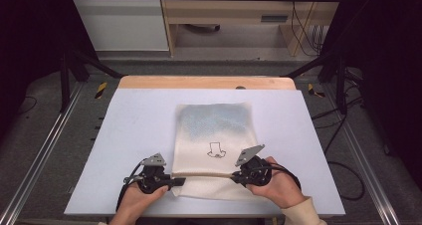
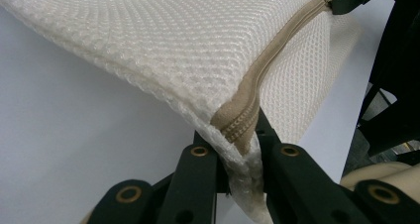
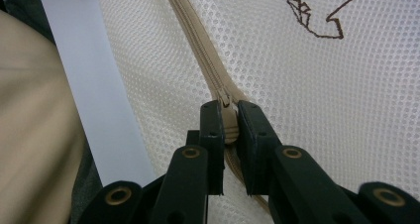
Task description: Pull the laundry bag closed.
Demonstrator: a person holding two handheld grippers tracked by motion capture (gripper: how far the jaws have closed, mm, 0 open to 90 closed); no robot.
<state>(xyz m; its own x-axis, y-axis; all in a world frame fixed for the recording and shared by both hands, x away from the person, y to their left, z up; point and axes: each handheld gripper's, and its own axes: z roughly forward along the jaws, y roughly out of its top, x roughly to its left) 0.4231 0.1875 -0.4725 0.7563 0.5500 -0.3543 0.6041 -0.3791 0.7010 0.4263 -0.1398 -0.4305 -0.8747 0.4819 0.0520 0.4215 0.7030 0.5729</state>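
On the pale blue table top (image 1: 129, 135), the cream mesh laundry bag (image 1: 214, 130) lies at centre. My left gripper (image 1: 166, 181), at 7 o'clock, pinches its corner, probably anchoring it, while my right gripper (image 1: 238, 175) squeezes the beige zipper pull (image 3: 228, 120).

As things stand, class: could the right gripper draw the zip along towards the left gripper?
Probably yes. The right gripper is shut on the zip pull, the left gripper pins the mesh bag at its far corner, and the zip between them lies bare.
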